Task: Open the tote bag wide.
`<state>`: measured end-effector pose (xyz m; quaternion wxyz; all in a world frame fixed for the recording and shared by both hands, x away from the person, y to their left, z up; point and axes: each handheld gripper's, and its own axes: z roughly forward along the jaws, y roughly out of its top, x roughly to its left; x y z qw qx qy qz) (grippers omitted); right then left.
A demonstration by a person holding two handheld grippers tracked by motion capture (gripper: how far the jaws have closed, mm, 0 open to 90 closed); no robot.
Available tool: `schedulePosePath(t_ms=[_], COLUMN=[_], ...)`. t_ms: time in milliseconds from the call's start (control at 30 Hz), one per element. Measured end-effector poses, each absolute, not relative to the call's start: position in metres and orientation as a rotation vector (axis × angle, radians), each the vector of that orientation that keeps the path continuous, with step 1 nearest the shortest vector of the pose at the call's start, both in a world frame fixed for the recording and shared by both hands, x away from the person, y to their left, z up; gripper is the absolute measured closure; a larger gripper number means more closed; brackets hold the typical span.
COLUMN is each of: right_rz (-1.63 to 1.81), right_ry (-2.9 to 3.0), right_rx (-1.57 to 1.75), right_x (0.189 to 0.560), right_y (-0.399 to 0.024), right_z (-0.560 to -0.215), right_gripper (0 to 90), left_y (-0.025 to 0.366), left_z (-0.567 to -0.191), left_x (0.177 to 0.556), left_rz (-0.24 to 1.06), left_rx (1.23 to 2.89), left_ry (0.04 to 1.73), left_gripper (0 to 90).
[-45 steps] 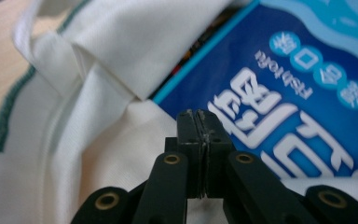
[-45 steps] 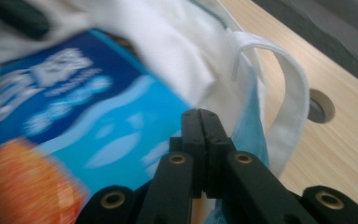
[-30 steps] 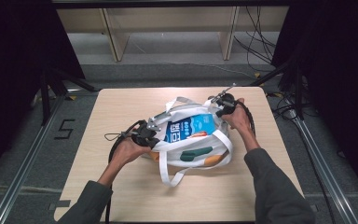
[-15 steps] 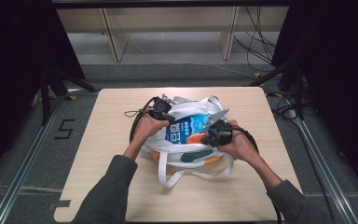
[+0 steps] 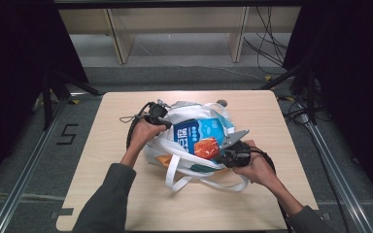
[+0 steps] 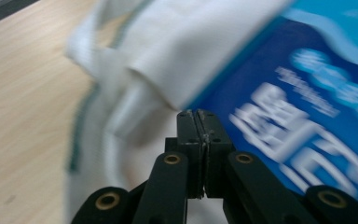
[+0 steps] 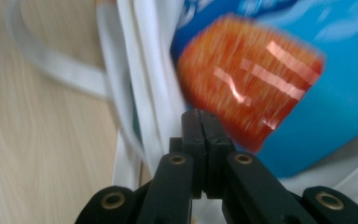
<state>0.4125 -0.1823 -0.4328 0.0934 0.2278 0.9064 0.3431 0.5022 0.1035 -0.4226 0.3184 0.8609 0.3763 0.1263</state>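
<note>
On the tabletop [image 5: 102,160], near its middle, lies a white cloth bag [image 5: 189,110] with long white straps [image 5: 177,170] that loop out over the wood toward the person. Thin green trim runs along some of its edges. A large blue pack [image 5: 199,132] with white lettering lies across the bag's top, darker blue at one end and lighter at the other. A glossy orange packet [image 5: 205,147] rests on the pack's near edge, and a bit of orange also peeks out low at the bag's left side; what that is cannot be told.

The left hand-held gripper [image 5: 161,110] sits at the bag's far left edge, held in the left hand [image 5: 143,133]. In the left gripper view its jaws are pressed together with nothing seen between them, the tips [image 6: 197,114] right at the white cloth [image 6: 177,51] where it meets the blue pack [image 6: 303,107]; that view is blurred.

The right hand-held gripper [image 5: 230,144] is at the bag's right side, just beside the orange packet, in the right hand [image 5: 255,167]. In the right gripper view its jaws are likewise closed and empty, tips [image 7: 200,114] near the packet's [image 7: 249,79] lower edge, white straps [image 7: 140,70] to their left
</note>
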Motion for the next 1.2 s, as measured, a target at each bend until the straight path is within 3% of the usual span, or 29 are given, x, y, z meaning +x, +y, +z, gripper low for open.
schedulePosePath(t_ms=[333, 367, 467, 500, 867, 1000, 1200], right_rz=[1.005, 1.006, 1.038, 1.038, 1.096, 1.046, 1.026], right_ry=[2.648, 2.629, 2.573, 2.573, 2.47, 2.448, 2.409], right_rx=[0.675, 0.689, 0.794, 0.794, 0.884, 0.945, 1.115], right_x=[0.426, 0.43, 0.447, 0.447, 0.464, 0.477, 0.522], right_y=[-0.161, -0.165, -0.178, -0.178, -0.206, -0.208, -0.226], right_z=[-0.426, -0.426, -0.424, -0.424, -0.406, -0.406, -0.44], right_gripper=[90.0, 90.0, 90.0, 90.0, 90.0, 90.0, 90.0], left_y=[0.131, 0.142, 0.119, 0.119, 0.128, 0.13, 0.138], left_z=[-0.446, -0.454, -0.448, -0.448, -0.435, -0.42, -0.428], left_x=[0.421, 0.424, 0.429, 0.429, 0.452, 0.466, 0.506], left_rz=[0.263, 0.2, 0.377, 0.377, 0.281, 0.351, 0.384], left_rx=[2.415, 2.344, 2.477, 2.477, 2.248, 2.164, 2.09], left_ry=[0.801, 0.9, 0.812, 0.812, 0.932, 0.964, 1.136], left_gripper=[89.5, 89.5, 89.5, 89.5, 89.4, 89.3, 89.4])
